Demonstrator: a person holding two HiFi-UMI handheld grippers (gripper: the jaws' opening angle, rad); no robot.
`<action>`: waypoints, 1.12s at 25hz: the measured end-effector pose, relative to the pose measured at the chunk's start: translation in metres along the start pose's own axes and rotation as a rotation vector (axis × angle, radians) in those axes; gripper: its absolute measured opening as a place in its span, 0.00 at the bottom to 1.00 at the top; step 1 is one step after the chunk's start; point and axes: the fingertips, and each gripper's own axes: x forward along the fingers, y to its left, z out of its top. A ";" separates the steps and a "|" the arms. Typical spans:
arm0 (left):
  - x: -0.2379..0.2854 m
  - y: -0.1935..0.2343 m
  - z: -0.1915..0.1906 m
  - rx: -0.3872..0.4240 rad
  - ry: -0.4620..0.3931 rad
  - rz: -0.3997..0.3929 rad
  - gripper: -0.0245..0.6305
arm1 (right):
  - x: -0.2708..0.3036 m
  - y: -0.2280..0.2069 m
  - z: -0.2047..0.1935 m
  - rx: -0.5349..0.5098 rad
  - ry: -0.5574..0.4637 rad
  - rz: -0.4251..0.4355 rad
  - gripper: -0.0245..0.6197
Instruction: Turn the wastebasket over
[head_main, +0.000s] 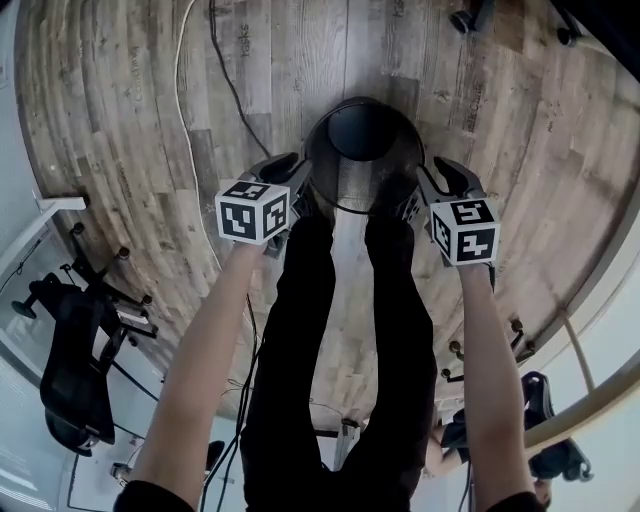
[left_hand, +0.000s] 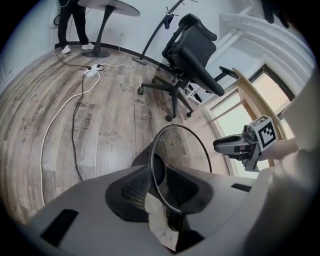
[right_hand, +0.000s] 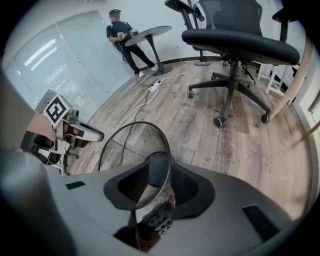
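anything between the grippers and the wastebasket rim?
Nothing visible. The left gripper and right gripper each already straddle the rim of the mesh wastebasket, on opposite sides. The person's legs stand close at its near side.

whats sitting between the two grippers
The mesh wastebasket, with the left gripper and right gripper at opposite sides of its rim; the head view shows it.

- A wood-plank floor (head_main: 130, 120) runs throughout.
- A black office chair (left_hand: 192, 55) (on castors) stands at the far right.
- A white cable (left_hand: 45, 145) and a black cable (left_hand: 74, 132) trail toward a far power strip (left_hand: 93, 71).
- A person (right_hand: 121, 35) stands at a far round table (right_hand: 147, 32).
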 end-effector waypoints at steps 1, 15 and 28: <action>0.004 0.001 -0.001 0.007 0.009 0.000 0.21 | 0.004 -0.002 -0.003 0.005 0.008 0.000 0.26; 0.036 0.008 -0.001 0.126 0.113 0.017 0.13 | 0.037 -0.015 -0.018 0.010 0.082 -0.036 0.15; 0.028 0.007 0.019 0.402 0.110 0.048 0.14 | 0.028 -0.007 0.007 -0.168 0.045 -0.061 0.15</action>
